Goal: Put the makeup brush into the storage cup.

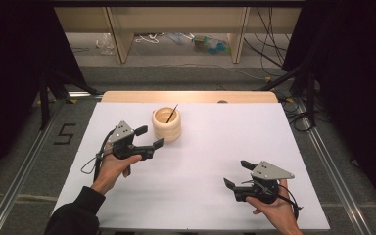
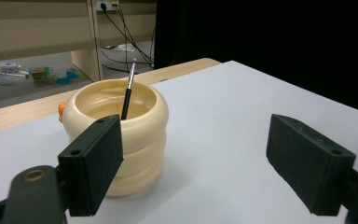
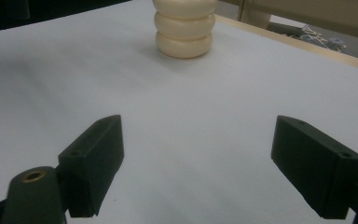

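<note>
A cream ribbed pot (image 1: 166,125) stands upright on the white tabletop (image 1: 215,147), towards the back and left of centre. A thin black brush (image 1: 172,113) leans inside it, tip upward. My left gripper (image 1: 149,136) is just left of and in front of the pot, its jaws open with nothing between them. In the left gripper view the pot (image 2: 140,126) and the brush (image 2: 128,93) rise behind the left jaw, and the gripper (image 2: 198,158) gapes wide. My right gripper (image 1: 238,174) rests near the front right, open and empty (image 3: 198,158), with the pot (image 3: 184,28) far off.
A wooden strip (image 1: 191,96) borders the table's far edge. Beyond it, on the floor, are cables and small clutter (image 1: 210,44) under wooden furniture legs. Dark curtains and stands flank both sides. A metal rail (image 1: 333,171) runs along the right of the table.
</note>
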Tool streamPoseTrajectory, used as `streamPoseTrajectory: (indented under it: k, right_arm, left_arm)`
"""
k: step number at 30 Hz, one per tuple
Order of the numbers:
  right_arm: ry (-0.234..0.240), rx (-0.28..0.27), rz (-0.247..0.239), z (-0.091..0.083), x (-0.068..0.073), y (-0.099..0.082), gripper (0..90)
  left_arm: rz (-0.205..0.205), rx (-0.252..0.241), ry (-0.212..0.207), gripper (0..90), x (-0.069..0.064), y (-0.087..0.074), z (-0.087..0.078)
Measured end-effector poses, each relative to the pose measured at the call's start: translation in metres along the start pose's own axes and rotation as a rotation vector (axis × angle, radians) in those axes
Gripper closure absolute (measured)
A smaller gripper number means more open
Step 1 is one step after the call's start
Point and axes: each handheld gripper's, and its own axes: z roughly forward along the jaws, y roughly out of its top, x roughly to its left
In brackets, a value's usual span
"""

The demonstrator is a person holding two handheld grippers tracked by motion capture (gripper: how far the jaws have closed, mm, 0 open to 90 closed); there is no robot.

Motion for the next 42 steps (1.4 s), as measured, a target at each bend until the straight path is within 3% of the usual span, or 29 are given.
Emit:
streamPoseTrajectory:
  k: [7, 14, 16, 18, 36, 42]
  right_arm:
    - [-0.006, -0.009, -0.005, 0.000, 0.000, 0.000, 17.9]
    - [-0.006, -0.007, 0.003, 0.000, 0.000, 0.000, 17.9]
    - [-0.006, -0.004, 0.004, 0.000, 0.000, 0.000, 17.9]
    - [-0.006, -0.006, 0.002, 0.000, 0.000, 0.000, 17.9]
    - [-0.004, -0.001, 0.011, -0.001, -0.001, 0.001, 17.8]
    - [-0.011, -0.023, 0.002, 0.000, -0.001, 0.001, 17.8]
  left_arm:
    - [-0.004, 0.008, -0.002, 18.2, 0.002, -0.006, -0.008]
    - [0.041, 0.013, -0.020, 17.3, 0.000, -0.012, -0.015]
    - [0.023, 0.010, -0.023, 17.4, -0.001, -0.015, -0.017]
    - [0.037, 0.012, -0.022, 17.4, 0.000, -0.017, -0.020]
    - [0.043, 0.000, -0.030, 17.2, -0.004, -0.030, -0.042]
    - [0.049, 0.002, -0.031, 17.2, -0.007, -0.034, -0.046]
